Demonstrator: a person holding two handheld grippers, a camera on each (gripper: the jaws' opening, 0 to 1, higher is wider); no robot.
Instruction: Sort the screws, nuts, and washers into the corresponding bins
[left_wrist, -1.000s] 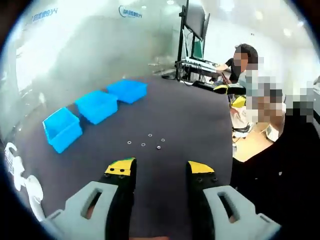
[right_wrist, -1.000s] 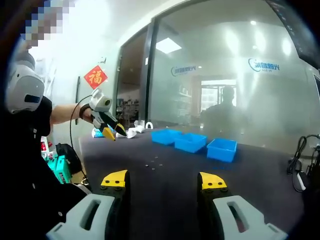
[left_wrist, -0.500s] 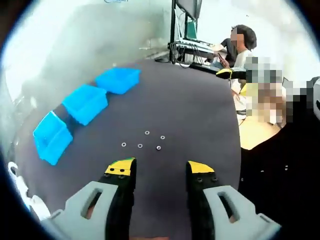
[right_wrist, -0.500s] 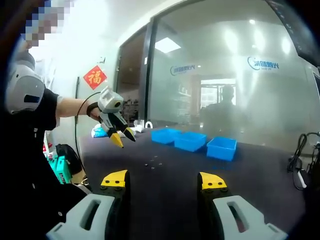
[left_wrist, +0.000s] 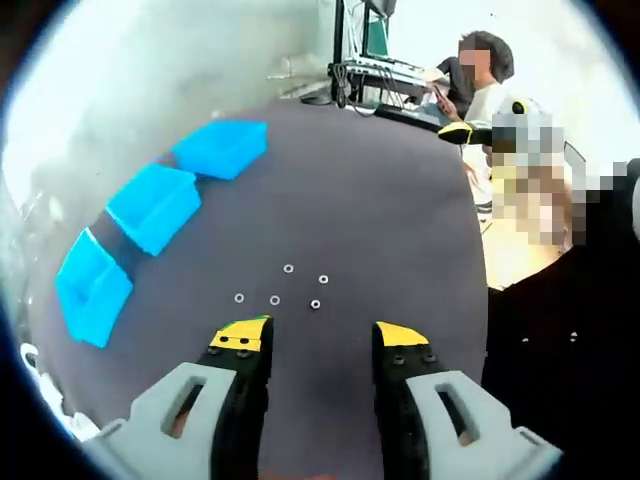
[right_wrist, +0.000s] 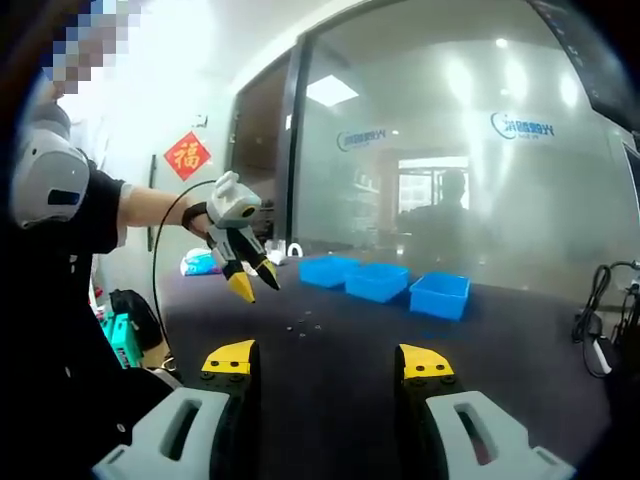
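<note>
bright ceiling lights, glass glare, fisheye-bent edges, soft focus

A dark table (left_wrist: 380, 230) fills the middle of the left gripper view. At the upper right a seated person (left_wrist: 478, 85) faces a desk with cables and a monitor stand (left_wrist: 340, 55). In the right gripper view, a frosted glass wall (right_wrist: 450, 150) spans the upper right, and a red paper decoration (right_wrist: 187, 156) hangs at the left.
</note>
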